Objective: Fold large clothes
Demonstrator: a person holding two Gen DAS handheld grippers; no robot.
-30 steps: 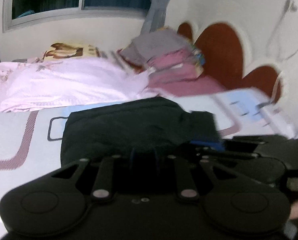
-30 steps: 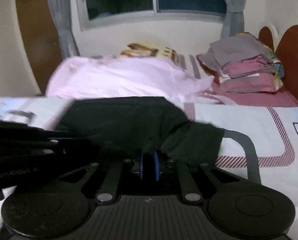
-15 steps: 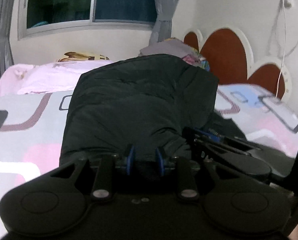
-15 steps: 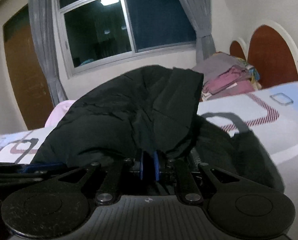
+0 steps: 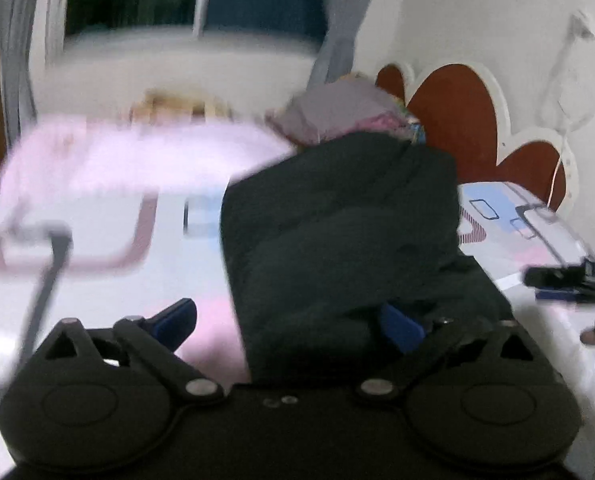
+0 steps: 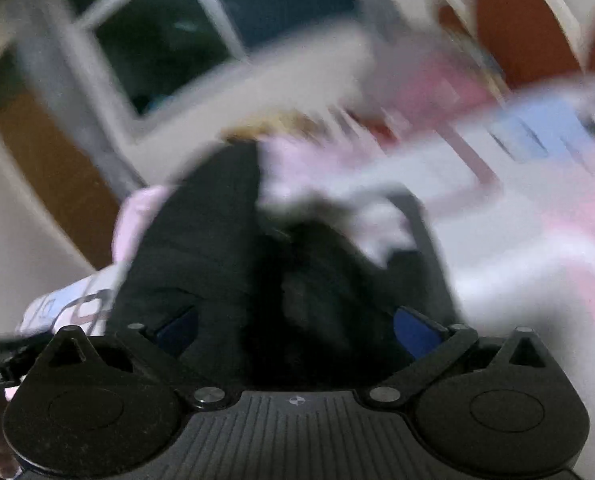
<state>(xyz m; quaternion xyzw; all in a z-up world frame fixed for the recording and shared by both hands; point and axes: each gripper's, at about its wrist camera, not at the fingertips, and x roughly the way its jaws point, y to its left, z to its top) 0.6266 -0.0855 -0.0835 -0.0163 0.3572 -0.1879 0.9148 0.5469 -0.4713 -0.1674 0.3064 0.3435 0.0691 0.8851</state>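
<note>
Both grippers have let go of the black garment, which half a second ago was pinched and lifted high.

Left gripper [image 5: 293, 322] and right gripper [image 6: 295, 330] now stand wide open, blue fingertips [image 5: 175, 318] spread apart. Black garment [image 5: 337, 232] lies in a folded heap on the patterned bed [image 5: 97, 280], just ahead of both. It looks soft, thick and limp, likely heavy enough to sag; a folded edge or corner seems best to hold. No readable writing; both views are blurred.
</note>
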